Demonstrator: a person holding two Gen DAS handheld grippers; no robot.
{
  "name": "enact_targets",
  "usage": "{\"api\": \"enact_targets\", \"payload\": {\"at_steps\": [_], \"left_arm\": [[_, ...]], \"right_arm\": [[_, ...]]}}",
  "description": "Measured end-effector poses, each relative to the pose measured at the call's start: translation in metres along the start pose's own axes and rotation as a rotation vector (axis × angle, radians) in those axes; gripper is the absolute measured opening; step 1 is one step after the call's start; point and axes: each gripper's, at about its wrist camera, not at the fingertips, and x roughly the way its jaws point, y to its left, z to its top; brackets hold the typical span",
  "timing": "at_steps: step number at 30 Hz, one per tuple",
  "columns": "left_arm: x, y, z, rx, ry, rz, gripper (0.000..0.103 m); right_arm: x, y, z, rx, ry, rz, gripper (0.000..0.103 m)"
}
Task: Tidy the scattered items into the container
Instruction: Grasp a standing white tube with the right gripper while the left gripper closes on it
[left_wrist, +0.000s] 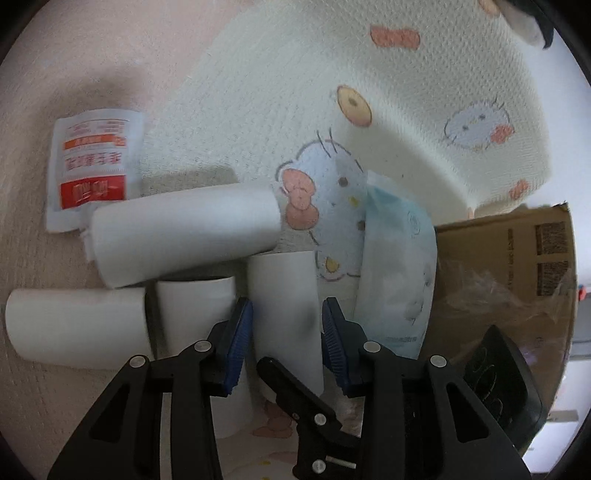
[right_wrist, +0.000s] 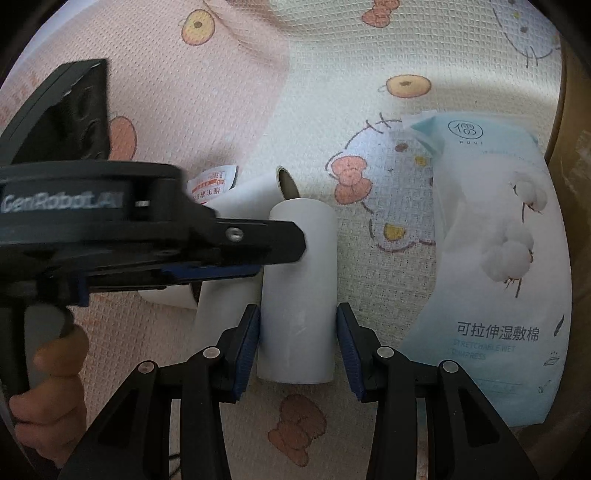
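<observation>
left wrist view: the step in hand looks like picking up 1 of the white rolls. the left gripper (left_wrist: 287, 325) straddles an upright-lying roll (left_wrist: 284, 314), its blue pads (left_wrist: 238, 332) set apart on either side, close to the roll's flanks but not clearly pressing; i judge it spread, not yet clenched. 3 more rolls (left_wrist: 184, 232) lie just left, with a red sachet (left_wrist: 94, 162) beyond them. a blue pouch (left_wrist: 397, 266) leans beside the box (left_wrist: 506, 266), which i take for the container, at right on the mat (left_wrist: 258, 92).

right wrist view: the right gripper (right_wrist: 297, 347) frames the same roll (right_wrist: 299, 288) from its near end, pads (right_wrist: 249, 343) apart with small gaps each side, so released and holding nothing. the left gripper (right_wrist: 284, 243) crosses in from the left, touching the roll's far part. the pouch (right_wrist: 487, 258) lies to the right.

next, 1 gripper should close on the roll and the other back away, then carry it to the box.
</observation>
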Motion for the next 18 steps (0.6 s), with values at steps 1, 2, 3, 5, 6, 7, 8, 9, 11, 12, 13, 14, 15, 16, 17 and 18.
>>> {"api": "enact_targets", "payload": {"at_steps": [1,2,3,5,6,7,8,9,11,12,13,14,15,16,17,18], "left_arm": [[0.002,-0.001,0.001,-0.005,0.007,0.008,0.045],[0.003,-0.002,0.003,-0.011,0.015,0.016,0.045],[0.004,-0.003,0.006,-0.009,0.026,0.023,0.046],[0.007,-0.005,0.009,-0.005,0.045,0.036,0.048],[0.007,-0.006,0.011,-0.002,0.053,0.042,0.049],[0.009,-0.007,0.013,0.003,0.064,0.052,0.05],[0.011,-0.009,0.015,0.006,0.075,0.065,0.05],[0.014,-0.01,0.016,0.007,0.086,0.076,0.05],[0.022,-0.01,0.02,0.006,0.113,0.089,0.05],[0.025,-0.01,0.02,0.006,0.123,0.09,0.05],[0.028,-0.009,0.02,0.002,0.129,0.086,0.05],[0.029,-0.007,0.019,-0.001,0.13,0.086,0.048],[0.028,-0.006,0.018,0.004,0.118,0.083,0.048],[0.026,-0.007,0.017,0.012,0.107,0.083,0.048],[0.025,-0.007,0.016,0.021,0.097,0.083,0.048],[0.022,-0.008,0.013,0.035,0.082,0.08,0.048]], "right_arm": [[0.0,-0.001,0.001,0.004,0.001,0.0,0.038],[0.0,-0.001,0.001,0.01,-0.001,0.003,0.038],[0.0,-0.002,0.001,0.018,-0.002,0.007,0.038],[0.0,-0.004,0.002,0.029,-0.004,0.012,0.038],[0.0,-0.004,0.002,0.033,-0.007,0.014,0.038],[0.0,-0.004,0.002,0.036,-0.009,0.014,0.038],[0.001,-0.004,0.003,0.037,-0.011,0.015,0.038],[0.001,-0.004,0.003,0.039,-0.011,0.016,0.038],[0.001,-0.005,0.005,0.049,-0.008,0.016,0.038],[0.001,-0.005,0.005,0.053,-0.009,0.019,0.038],[0.001,-0.005,0.005,0.055,-0.008,0.021,0.039],[0.001,-0.005,0.006,0.054,-0.006,0.021,0.038],[0.001,-0.005,0.006,0.053,-0.006,0.019,0.038],[0.001,-0.004,0.007,0.052,-0.008,0.02,0.038],[0.001,-0.003,0.008,0.048,-0.007,0.021,0.038],[0.0,-0.002,0.008,0.044,-0.008,0.02,0.039]]}}
